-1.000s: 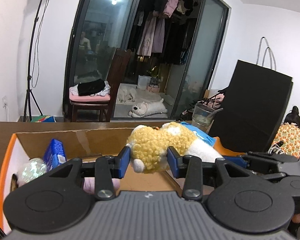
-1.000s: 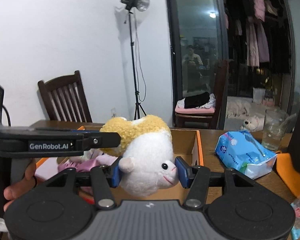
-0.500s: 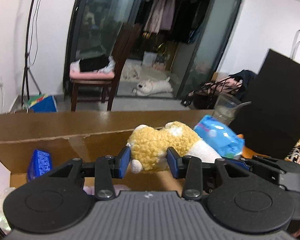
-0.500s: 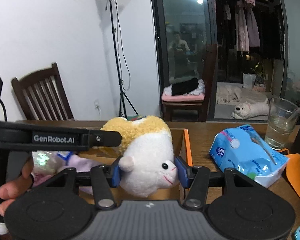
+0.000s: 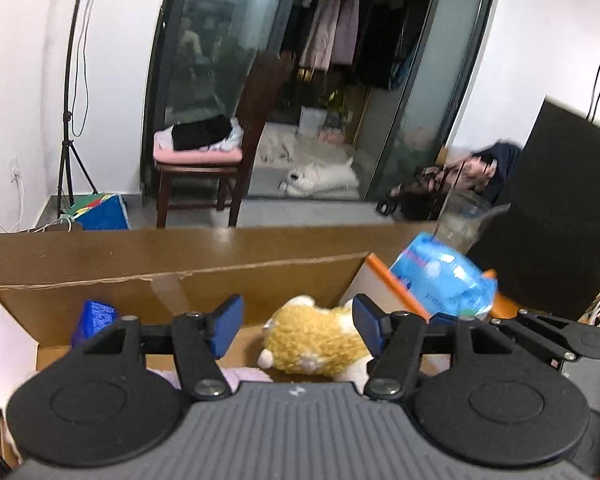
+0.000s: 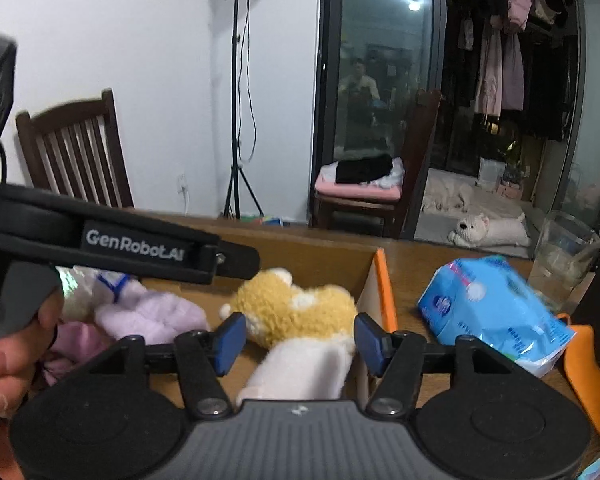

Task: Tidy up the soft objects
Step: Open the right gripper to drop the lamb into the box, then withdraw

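Note:
A yellow and white plush toy (image 5: 318,346) lies inside the cardboard box (image 5: 180,284), near its right wall. It also shows in the right wrist view (image 6: 296,312). My left gripper (image 5: 296,326) is open just above the toy, jaws apart and not touching it. My right gripper (image 6: 298,340) is open too, jaws either side of the toy's white body. A purple soft item (image 6: 152,316) and a blue block (image 5: 94,318) lie in the box to the left.
A blue wipes pack (image 6: 492,312) lies on the wooden table (image 6: 440,260) right of the box. A glass (image 6: 560,260) stands behind it. A black bag (image 5: 560,208) stands at far right. The box has orange side walls (image 6: 384,292).
Both grippers were shut on the plush toy and held it above the box. Both have now opened, and the toy has dropped into the box.

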Demonstrator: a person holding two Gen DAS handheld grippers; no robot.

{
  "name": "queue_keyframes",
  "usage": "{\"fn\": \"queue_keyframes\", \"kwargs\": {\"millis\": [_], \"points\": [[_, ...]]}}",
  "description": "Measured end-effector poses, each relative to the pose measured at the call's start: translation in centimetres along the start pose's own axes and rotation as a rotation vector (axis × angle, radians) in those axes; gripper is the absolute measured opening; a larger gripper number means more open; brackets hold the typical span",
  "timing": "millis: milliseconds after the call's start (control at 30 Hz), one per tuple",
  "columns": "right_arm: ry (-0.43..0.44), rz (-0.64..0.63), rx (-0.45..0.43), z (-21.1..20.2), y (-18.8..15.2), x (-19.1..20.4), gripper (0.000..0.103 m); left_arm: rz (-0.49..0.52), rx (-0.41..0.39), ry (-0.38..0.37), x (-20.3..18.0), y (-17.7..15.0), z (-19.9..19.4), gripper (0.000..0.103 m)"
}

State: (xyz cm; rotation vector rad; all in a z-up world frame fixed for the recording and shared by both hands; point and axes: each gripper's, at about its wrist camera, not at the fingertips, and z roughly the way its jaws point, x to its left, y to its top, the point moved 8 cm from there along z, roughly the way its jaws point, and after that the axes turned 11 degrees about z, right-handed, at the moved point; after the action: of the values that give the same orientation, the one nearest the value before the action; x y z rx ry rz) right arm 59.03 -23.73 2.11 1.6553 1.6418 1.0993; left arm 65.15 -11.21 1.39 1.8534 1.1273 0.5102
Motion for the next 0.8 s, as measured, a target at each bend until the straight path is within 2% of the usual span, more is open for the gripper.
{"fn": "queue_keyframes", "kwargs": {"millis": [133,300,400,500,633,733,800], "points": [[0.032,0.036,-0.063,-3.4,1.0,0.0,0.065,-0.030,-0.045,0.026,-0.3,-0.5,-3.3,0.063],[0.050,0.046,-0.102,-7.5,0.7,0.0,0.066,0.004,-0.105,0.064,-2.3,-1.4,-8.8,0.066],[0.070,0.036,-0.121,-10.0,0.2,0.6,0.067,0.028,-0.139,0.056,-4.2,-2.0,-12.1,0.067],[0.083,0.022,-0.143,-12.6,-0.1,1.1,0.073,0.078,-0.185,0.114,-5.8,-2.6,-15.3,0.071],[0.084,-0.013,-0.165,-15.5,-0.7,1.9,0.074,0.131,-0.207,0.169,-7.2,-3.6,-18.7,0.073],[0.090,-0.009,-0.162,-17.5,-2.0,1.6,0.077,0.135,-0.211,0.181,-7.6,-4.5,-20.5,0.074],[0.106,0.065,-0.154,-18.6,-4.0,0.4,0.080,0.127,-0.209,0.193,-8.0,-5.7,-21.5,0.075]]}}
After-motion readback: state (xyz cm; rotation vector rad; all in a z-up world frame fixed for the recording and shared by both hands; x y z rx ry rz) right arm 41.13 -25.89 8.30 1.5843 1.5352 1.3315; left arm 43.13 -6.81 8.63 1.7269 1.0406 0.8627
